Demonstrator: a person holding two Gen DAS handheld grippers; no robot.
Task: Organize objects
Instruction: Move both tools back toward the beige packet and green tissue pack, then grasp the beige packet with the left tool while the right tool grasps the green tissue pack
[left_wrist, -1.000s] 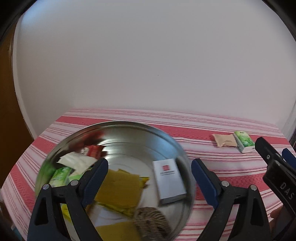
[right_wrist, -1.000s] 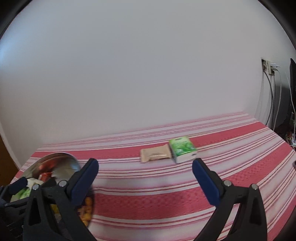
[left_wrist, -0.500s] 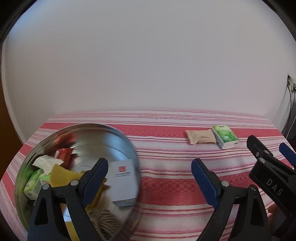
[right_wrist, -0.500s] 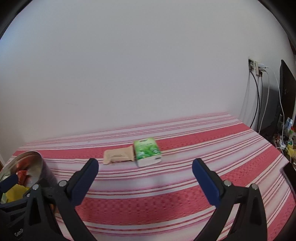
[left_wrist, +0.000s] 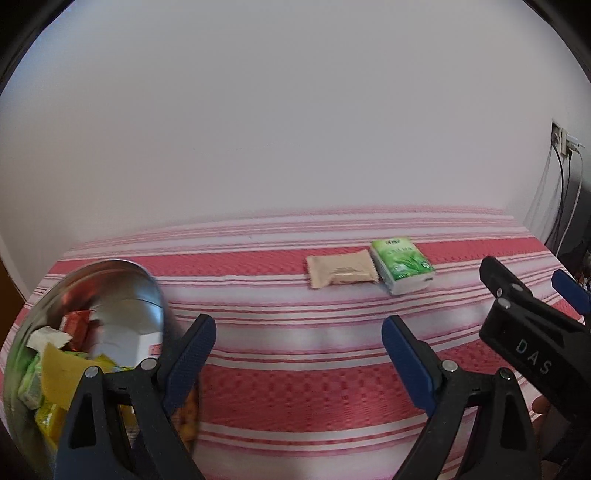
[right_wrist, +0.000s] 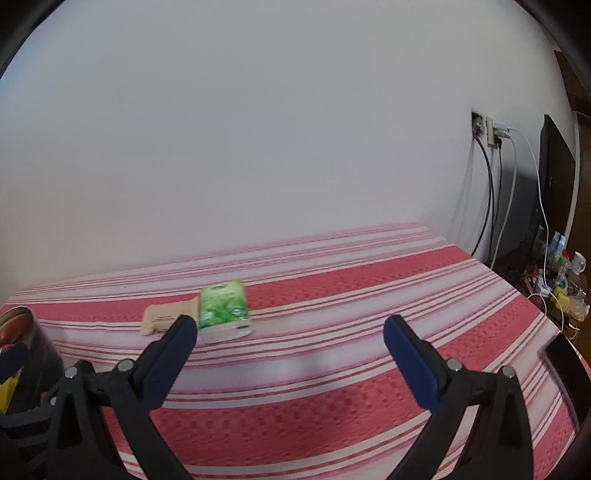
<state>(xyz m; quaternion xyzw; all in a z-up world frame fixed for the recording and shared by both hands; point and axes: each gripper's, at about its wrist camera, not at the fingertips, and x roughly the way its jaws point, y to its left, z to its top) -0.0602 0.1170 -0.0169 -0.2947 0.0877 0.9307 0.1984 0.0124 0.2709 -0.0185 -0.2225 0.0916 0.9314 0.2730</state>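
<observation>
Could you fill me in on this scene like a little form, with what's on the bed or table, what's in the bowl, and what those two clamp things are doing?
surface: red and white striped cloth
loose items: beige packet touching green tissue pack, side by side
container: metal bowl, at left, holding mixed packets
left gripper: open, empty
right gripper: open, empty
background: white wall, cables at right

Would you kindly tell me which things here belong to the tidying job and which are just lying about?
Job: metal bowl holding sorted items; beige packet; green tissue pack, both loose on the striped cloth.

Lying about: wall cables; clutter beyond the table.
</observation>
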